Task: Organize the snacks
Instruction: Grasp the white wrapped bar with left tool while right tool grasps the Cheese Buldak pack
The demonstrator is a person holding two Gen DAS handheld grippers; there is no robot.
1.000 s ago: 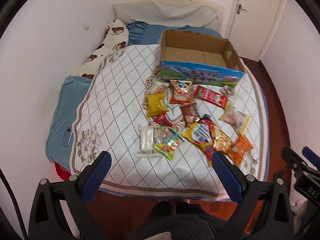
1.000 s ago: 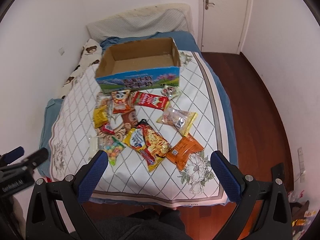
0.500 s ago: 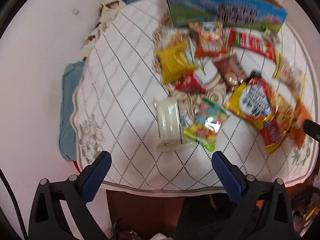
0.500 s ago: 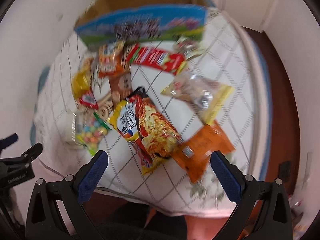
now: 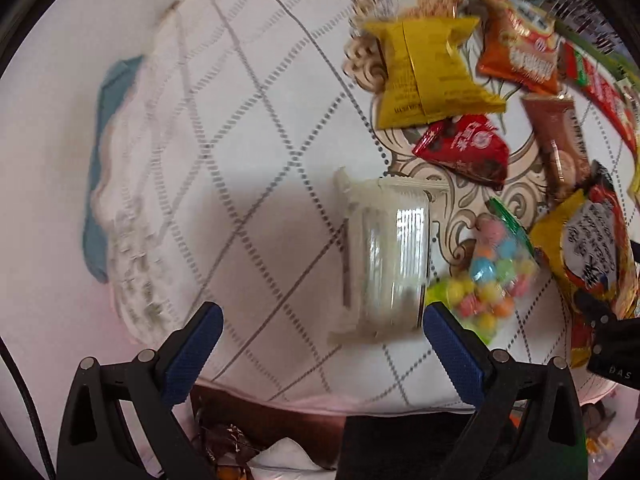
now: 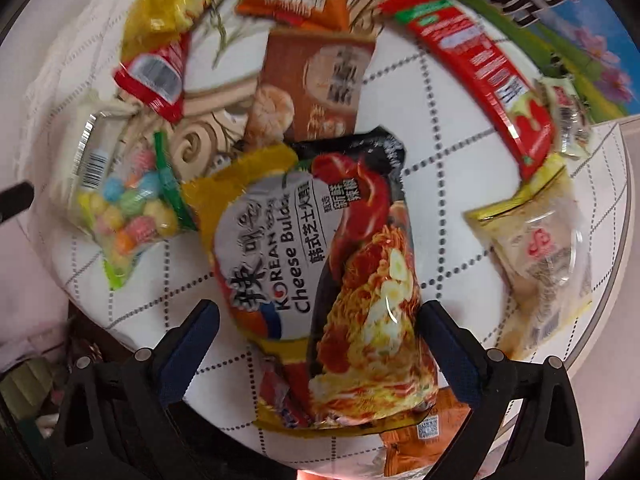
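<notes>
Left gripper [image 5: 318, 326] hangs over the quilted bedspread [image 5: 240, 184] with its jaws spread wide and nothing in them. A clear-wrapped white pack [image 5: 386, 256] lies just ahead toward its right finger, smeared by blur, so no label comes through. Next to it sits a bag of coloured candy balls [image 5: 490, 272], then a red pouch [image 5: 464, 150] and a yellow bag [image 5: 424, 76] lying back side up, its print too fuzzy to read. The box [image 6: 560, 12] is cut off at the top edge, only its printed side showing.

Right gripper [image 6: 318, 322] is wide apart too, though its jaws have just been closing in a bit. The noodle packet [image 6: 320, 276] lies between the fingers, pads not yet pressing it. That one reads "KOREAN" and "Cheese Bulda", the rest curling out of sight, plus Chinese characters. An orange packet [image 6: 416, 436] is mostly buried beneath it. Further right, a clear bag [image 6: 540, 252] carries a red logo I can't make out.
</notes>
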